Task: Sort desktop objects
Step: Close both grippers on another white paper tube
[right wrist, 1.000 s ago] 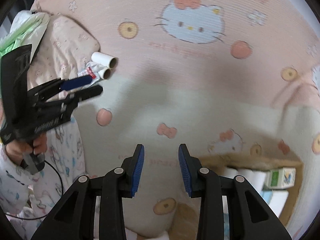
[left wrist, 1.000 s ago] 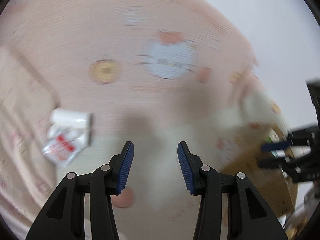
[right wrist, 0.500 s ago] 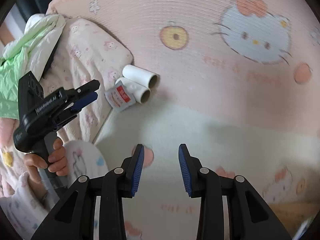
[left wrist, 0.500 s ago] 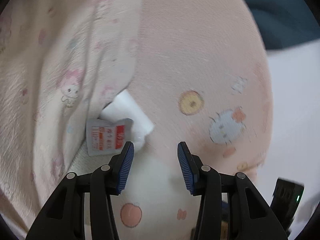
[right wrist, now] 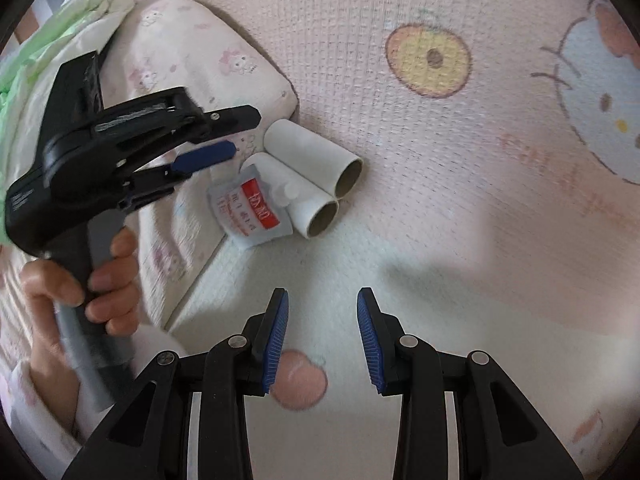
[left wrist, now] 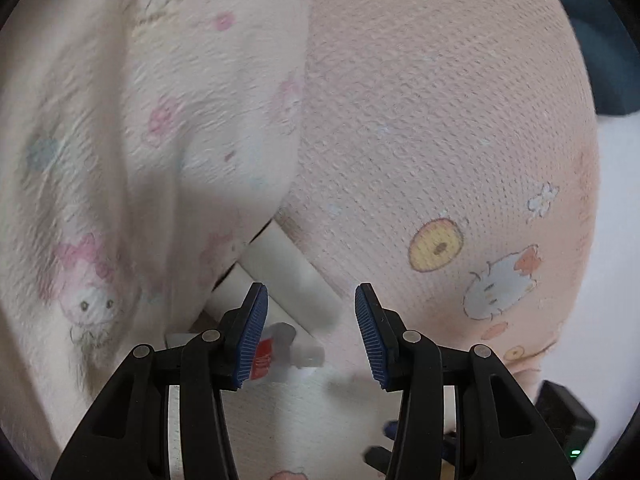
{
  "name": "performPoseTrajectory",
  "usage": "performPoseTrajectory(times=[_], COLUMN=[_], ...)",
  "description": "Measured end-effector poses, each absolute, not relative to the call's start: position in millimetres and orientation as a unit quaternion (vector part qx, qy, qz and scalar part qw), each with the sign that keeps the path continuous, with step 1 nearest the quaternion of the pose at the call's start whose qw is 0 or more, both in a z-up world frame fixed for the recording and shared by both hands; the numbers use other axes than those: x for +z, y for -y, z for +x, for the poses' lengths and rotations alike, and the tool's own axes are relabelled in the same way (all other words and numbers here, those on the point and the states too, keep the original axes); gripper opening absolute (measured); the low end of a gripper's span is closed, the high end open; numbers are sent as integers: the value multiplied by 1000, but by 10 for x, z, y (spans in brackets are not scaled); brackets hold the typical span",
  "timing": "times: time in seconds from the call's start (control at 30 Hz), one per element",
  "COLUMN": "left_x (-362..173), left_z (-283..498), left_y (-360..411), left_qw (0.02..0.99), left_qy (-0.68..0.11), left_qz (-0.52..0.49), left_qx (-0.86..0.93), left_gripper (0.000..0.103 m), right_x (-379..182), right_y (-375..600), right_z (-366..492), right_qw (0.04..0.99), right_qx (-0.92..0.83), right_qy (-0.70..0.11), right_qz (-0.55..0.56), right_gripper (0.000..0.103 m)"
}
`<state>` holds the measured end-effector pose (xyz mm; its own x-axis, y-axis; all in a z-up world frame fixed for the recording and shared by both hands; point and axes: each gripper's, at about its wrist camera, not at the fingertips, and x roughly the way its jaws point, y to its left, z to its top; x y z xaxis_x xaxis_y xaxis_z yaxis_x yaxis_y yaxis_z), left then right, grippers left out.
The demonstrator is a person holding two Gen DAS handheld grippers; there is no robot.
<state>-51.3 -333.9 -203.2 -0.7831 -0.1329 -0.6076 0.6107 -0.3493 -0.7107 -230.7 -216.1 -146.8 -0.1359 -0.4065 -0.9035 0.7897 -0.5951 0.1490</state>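
Left wrist view: my left gripper hangs spread wide, nothing between the pads.
Pouch: the small white spouted pouch with a red label lies just beyond my left finger, partly hidden by it.
Rolls: two white cardboard-core rolls sit side by side beyond the pouch, tucked against the pillow.
Surface: pink cartoon-print blanket.
Right wrist view: my right gripper hovers with a visible gap, holding nothing, over the blanket.
Left gripper: seen here, my hand on its handle, tips just beside the pouch.
Rolls: both lie touching, open ends facing me, pouch leaning on the nearer one.
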Motion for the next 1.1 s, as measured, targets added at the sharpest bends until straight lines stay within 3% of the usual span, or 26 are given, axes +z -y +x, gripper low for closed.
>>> performPoseTrajectory(times=[0.3, 0.57, 0.7, 0.93, 1.1], left_x=[-2214, -2232, -2169, -2332, -2372], left_z=[-562, -736, -821, -849, -855], left_y=[3525, 3479, 3412, 3395, 3357], left_qw=[232, 237, 313, 266, 245], left_qy=[-550, -532, -477, -517, -523], left_qz=[235, 273, 316, 315, 321], left_qx=[-767, -765, -758, -750, -751], left_gripper=[50, 50, 50, 49, 49], right_x=[-1820, -1891, -1928, -1932, -1991], right_y=[2311, 2552, 2607, 2682, 2689], right_z=[-2547, -2579, -2575, -2582, -2601], right_qw=[414, 425, 428, 445, 444], right_qx=[-721, -717, -713, -713, -711], right_qy=[-130, -149, -158, -158, -156], right_qz=[540, 533, 532, 518, 522], right_gripper=[32, 32, 33, 33, 38])
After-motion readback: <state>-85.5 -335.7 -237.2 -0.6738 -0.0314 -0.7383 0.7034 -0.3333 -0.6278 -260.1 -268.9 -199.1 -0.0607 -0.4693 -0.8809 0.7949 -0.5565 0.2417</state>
